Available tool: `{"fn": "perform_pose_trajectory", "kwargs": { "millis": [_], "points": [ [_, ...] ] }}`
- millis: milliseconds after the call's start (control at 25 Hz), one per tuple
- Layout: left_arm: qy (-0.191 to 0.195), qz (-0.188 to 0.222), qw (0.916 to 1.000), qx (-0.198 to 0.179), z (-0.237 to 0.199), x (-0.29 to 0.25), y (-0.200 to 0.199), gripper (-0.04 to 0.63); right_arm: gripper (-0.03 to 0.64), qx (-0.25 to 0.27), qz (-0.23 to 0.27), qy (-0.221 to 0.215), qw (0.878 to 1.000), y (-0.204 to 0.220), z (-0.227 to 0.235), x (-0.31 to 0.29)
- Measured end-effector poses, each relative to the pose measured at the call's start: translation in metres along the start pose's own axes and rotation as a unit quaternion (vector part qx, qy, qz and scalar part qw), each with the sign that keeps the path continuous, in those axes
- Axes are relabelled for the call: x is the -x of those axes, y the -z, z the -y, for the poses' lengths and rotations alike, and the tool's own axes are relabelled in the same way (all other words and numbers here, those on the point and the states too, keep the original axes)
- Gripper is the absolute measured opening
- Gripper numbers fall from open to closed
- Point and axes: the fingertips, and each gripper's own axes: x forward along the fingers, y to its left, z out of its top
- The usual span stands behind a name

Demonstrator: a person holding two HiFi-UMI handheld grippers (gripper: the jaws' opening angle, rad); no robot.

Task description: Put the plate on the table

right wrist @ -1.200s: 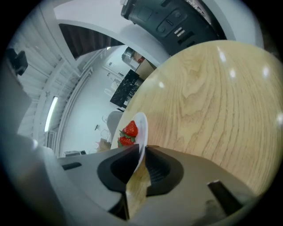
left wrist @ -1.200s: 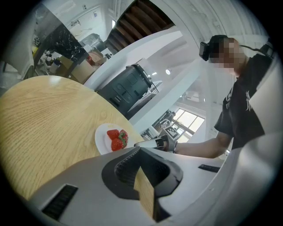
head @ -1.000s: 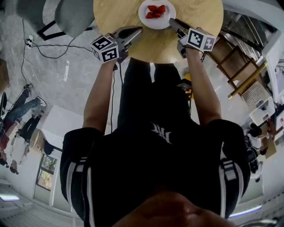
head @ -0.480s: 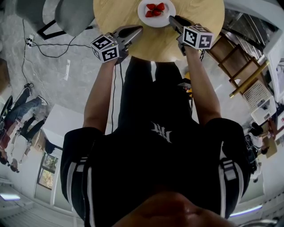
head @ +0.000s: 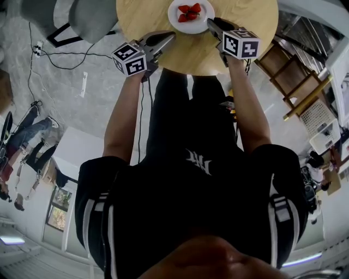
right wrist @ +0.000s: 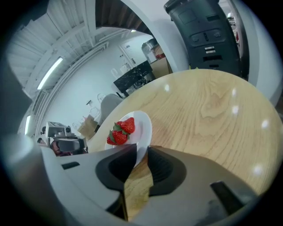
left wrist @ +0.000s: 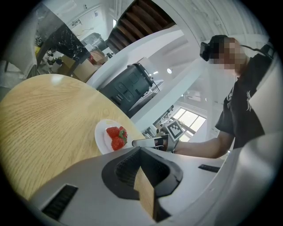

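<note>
A white plate (head: pixel 191 15) with strawberries (head: pixel 188 12) rests on the round wooden table (head: pixel 245 16), far side of centre. My right gripper (head: pixel 210 23) reaches to the plate's right rim. In the right gripper view the plate (right wrist: pixel 142 129) has its near rim between the jaws of the right gripper (right wrist: pixel 142 148), which have just been opening; a gap shows beside the rim. My left gripper (head: pixel 168 37) hovers over the table's near left edge, shut and empty, apart from the plate (left wrist: pixel 102 134). The left gripper (left wrist: pixel 140 152) looks toward the right gripper (left wrist: pixel 152 142).
Grey chairs (head: pixel 82 19) stand left of the table, and a wooden folding chair (head: pixel 292 82) stands to its right. Cables (head: pixel 60 57) lie on the floor at left. The person's body fills the lower head view.
The right gripper has rolled a little at the plate's rim and its jaws have spread. The left gripper has stayed put.
</note>
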Motion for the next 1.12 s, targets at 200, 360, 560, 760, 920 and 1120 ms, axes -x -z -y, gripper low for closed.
{"fn": "perform_pose_trajectory", "kwargs": {
  "millis": [200, 360, 560, 760, 920, 1120],
  "points": [
    [0.001, 0.001, 1.0000, -0.001, -0.0005, 0.0007, -0.0008, 0.002, 0.086, 0.023, -0.006, 0.009, 1.000, -0.0003, -0.0002, -0.0018],
    [0.002, 0.001, 1.0000, -0.002, 0.0009, -0.0007, 0.0001, 0.000, 0.089, 0.044, -0.008, 0.014, 0.999, -0.0001, -0.0007, -0.0017],
    [0.003, 0.001, 1.0000, -0.004, 0.0024, 0.0007, 0.0024, 0.001, 0.098, 0.074, -0.008, 0.031, 0.997, -0.0009, -0.0011, -0.0017],
    [0.001, 0.001, 1.0000, -0.004, 0.0043, 0.0029, 0.0033, 0.002, 0.104, 0.114, -0.016, 0.049, 0.992, -0.0019, -0.0003, -0.0017],
    [0.000, 0.004, 1.0000, -0.003, 0.0056, 0.0049, 0.0037, 0.002, 0.106, 0.131, -0.020, 0.059, 0.989, -0.0017, -0.0009, -0.0041],
    [0.000, 0.006, 1.0000, -0.002, 0.0078, 0.0060, 0.0053, 0.001, 0.106, 0.133, -0.018, 0.064, 0.989, -0.0021, -0.0003, -0.0032]
  ]
}}
